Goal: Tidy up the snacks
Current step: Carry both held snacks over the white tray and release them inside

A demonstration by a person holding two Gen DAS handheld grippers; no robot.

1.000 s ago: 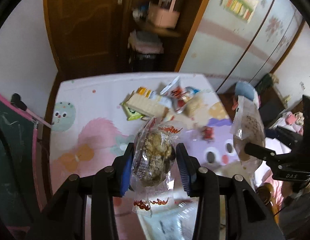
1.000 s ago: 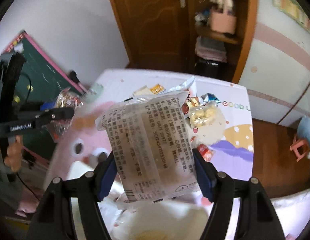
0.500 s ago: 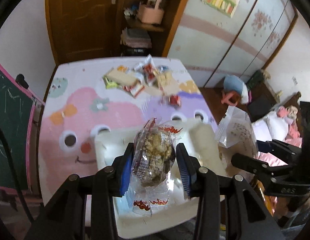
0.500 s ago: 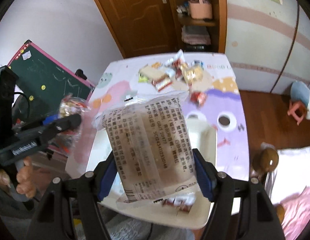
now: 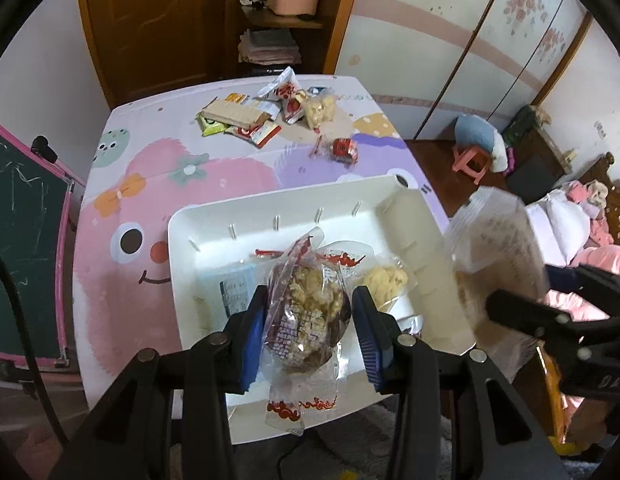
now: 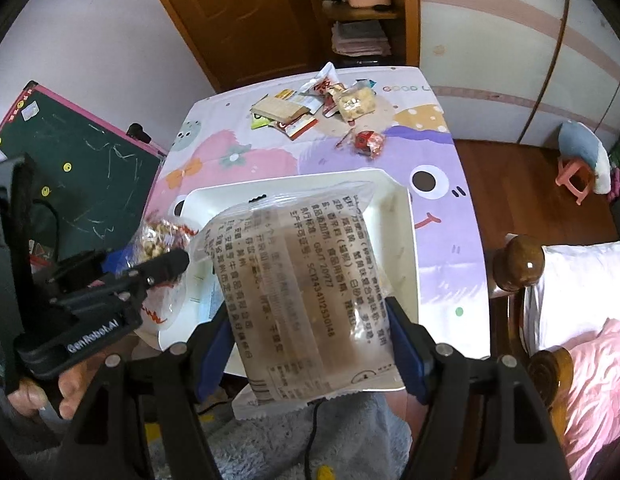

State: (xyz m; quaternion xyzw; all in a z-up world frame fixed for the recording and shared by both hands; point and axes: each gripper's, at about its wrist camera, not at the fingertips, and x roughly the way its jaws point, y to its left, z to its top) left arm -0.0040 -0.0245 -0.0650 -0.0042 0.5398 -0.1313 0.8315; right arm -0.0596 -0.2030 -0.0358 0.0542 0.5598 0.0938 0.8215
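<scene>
- We see the left gripper (image 5: 309,334) tilted steeply down over the near part of a white tray (image 5: 270,216), its jaws drawn in narrow and clamped on a clear snack packet (image 5: 306,316) of pale puffed pieces with red print at both sealed ends.
- The right gripper (image 6: 310,344) carries a larger clear bread packet (image 6: 298,292) with rows of dark print, its jaws set wide and pressing the packet's two sides (the blue pads touch the wrapper on both edges).
- Seen from the left wrist, the bread packet (image 5: 493,248) hangs just beside the tray's right rim; seen from the right wrist, it covers much of the tray (image 6: 405,240).
- From the right wrist we also see the left gripper (image 6: 166,260) at the tray's left edge, with a hand (image 6: 42,396) wrapped around its grip.
- Inside the tray lie a pale blue-labelled packet (image 5: 236,292) and a packet of yellowish pieces (image 5: 385,280), both partly hidden behind the held snack.
- The tray rests on the near part of a desk (image 5: 182,184) covered with a pink and purple cartoon cloth.
- At the far end of the desk sits a loose pile of snacks (image 5: 266,114), and a small red-wrapped snack (image 5: 341,148) lies apart from it, between the pile and the tray.
</scene>
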